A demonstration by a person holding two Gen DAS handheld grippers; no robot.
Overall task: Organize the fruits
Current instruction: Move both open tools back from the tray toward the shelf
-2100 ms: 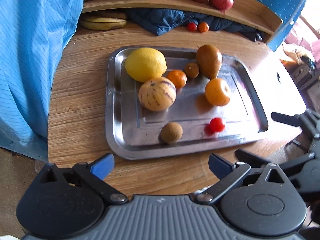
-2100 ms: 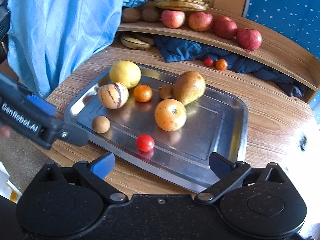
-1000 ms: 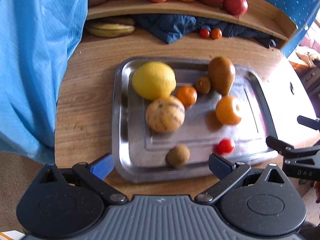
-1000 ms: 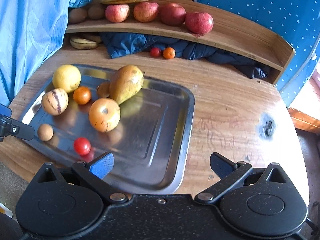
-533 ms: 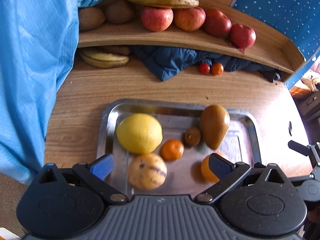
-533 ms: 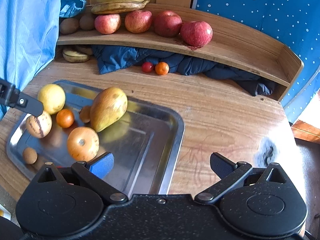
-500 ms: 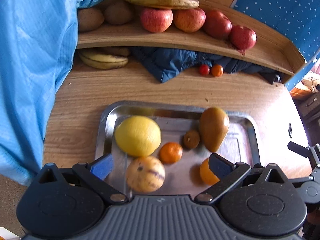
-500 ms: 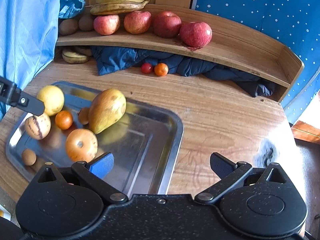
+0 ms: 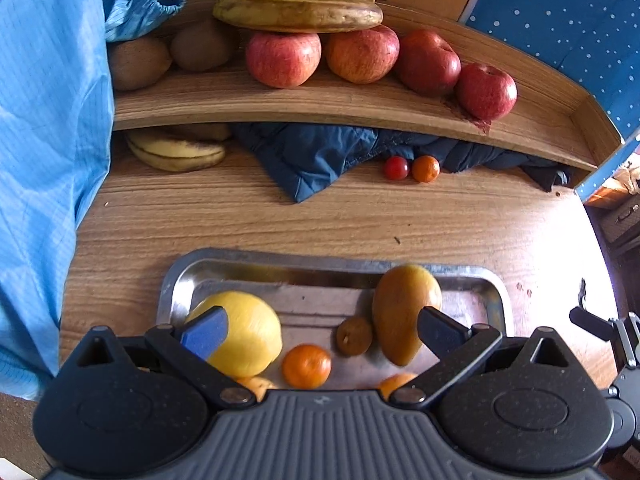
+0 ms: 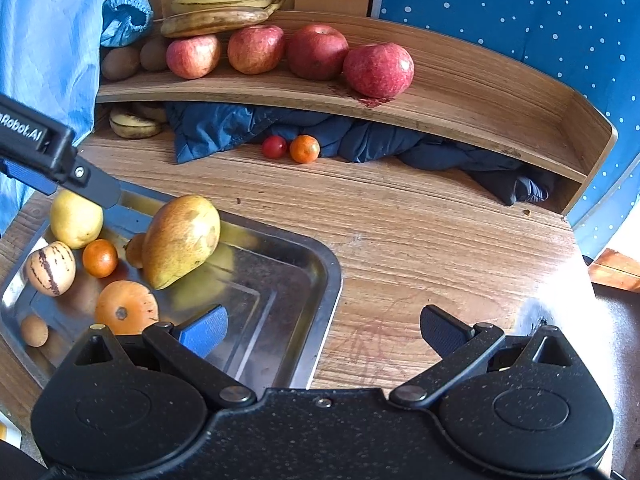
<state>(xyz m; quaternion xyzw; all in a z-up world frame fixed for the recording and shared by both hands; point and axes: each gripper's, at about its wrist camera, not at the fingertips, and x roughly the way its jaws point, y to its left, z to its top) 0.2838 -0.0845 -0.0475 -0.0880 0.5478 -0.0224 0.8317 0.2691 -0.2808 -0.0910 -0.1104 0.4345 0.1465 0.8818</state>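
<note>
Blue pads line the fingers of the left gripper, which are spread wide with nothing between them, hovering over the near part of the steel tray. Its left pad overlaps the yellow lemon in the picture, though whether they touch cannot be told; its right pad sits in front of the brown pear. Between the fingers lie a small orange and a little brown fruit.

The right gripper is likewise wide apart and empty, its left pad over the tray's near right part, its right pad over the bare wooden table.

Only the right wrist view shows the whole load of the tray: the striped melon, the persimmon and a small round brown fruit at the near left, all hidden or nearly so behind the left gripper's body in its own view. It also shows the left gripper from outside, reaching in over the lemon. The left view shows a tip of the right gripper at its right edge.

Beyond the tray, both views show a cherry tomato and a tiny orange touching a dark blue cloth, bananas under the shelf, and on it four apples, kiwis and two more bananas.

Since half a second ago the left gripper has moved forward: the tray sits lower in its view and the shelf looms larger. The right view has shifted only slightly.
</note>
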